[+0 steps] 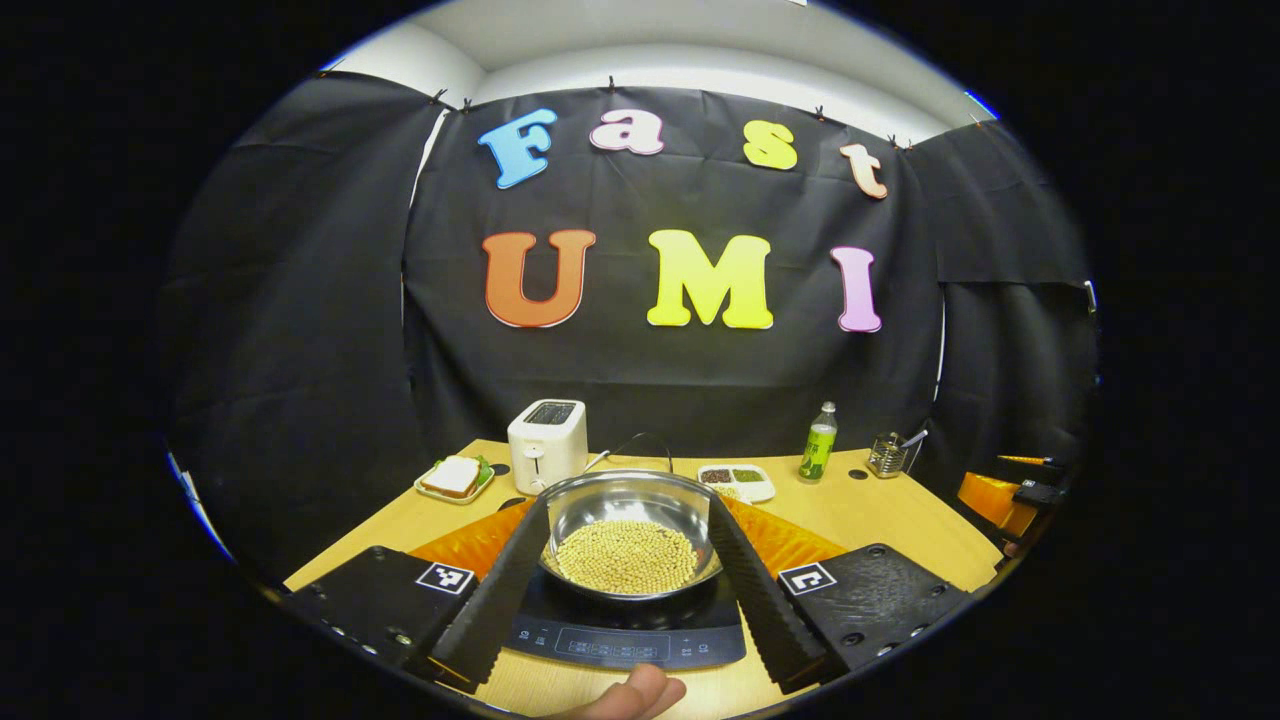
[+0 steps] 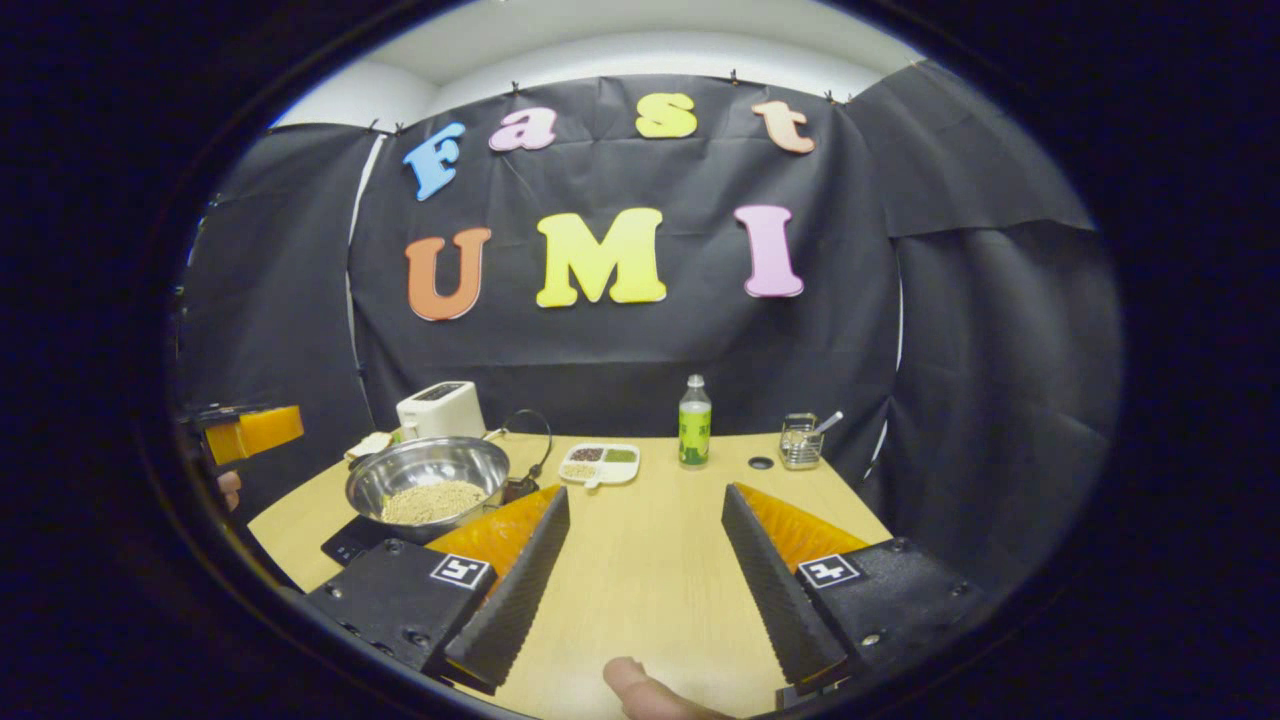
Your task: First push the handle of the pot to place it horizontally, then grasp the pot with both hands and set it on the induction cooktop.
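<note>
Left gripper view: pot (image 1: 628,530) on cooktop (image 1: 630,625), left gripper (image 1: 628,560) open around it; right gripper (image 2: 645,545) open, empty, over wooden table (image 2: 650,560), pot at 10 o'clock.

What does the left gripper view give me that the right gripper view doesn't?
Left gripper view: the left gripper is open, and the pot of beans appears between its fingers, with the induction cooktop control panel facing front.

Right gripper view: the right gripper is open over bare table, with the pot off to the left.

Shared: pot resting on the cooktop, toaster, green bottle and divided dish.
</note>
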Motion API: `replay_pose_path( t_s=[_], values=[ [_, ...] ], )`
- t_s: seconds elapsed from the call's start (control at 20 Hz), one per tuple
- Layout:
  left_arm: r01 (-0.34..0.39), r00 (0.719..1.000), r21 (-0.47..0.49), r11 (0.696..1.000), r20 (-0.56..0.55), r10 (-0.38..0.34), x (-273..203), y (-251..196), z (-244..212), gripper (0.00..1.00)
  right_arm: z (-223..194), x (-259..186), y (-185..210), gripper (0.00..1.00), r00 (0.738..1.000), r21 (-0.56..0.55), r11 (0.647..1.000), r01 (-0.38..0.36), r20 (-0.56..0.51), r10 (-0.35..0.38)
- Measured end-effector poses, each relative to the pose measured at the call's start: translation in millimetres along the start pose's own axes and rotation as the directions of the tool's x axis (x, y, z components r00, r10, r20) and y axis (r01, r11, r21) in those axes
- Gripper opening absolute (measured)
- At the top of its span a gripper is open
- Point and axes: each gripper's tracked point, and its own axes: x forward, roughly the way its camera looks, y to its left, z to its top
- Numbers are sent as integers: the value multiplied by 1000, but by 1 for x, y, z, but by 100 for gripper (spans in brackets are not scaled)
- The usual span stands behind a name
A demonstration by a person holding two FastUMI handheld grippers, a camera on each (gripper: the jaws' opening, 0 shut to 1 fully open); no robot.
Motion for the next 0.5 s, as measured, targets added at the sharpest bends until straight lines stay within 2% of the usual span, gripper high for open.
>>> replay_pose_path(
  t_s=[0.25, 0.4, 0.5],
  values=[
    [-18, 995, 20, 1000, 98, 16, -31, -10, 30, 95, 33, -38, -9, 95, 994, -5, 1000, 9, 109, -8],
    [-46, 985, 12, 999, 169, 43, -52, -10, 46, 94, 47, -64, -7, 96, 985, -24, 1000, -10, 169, 14],
    [-26, 982, -9, 1000, 189, 28, -65, -19, 50, 94, 57, -79, -6, 96, 977, -19, 999, -26, 211, 30]
  ],
)
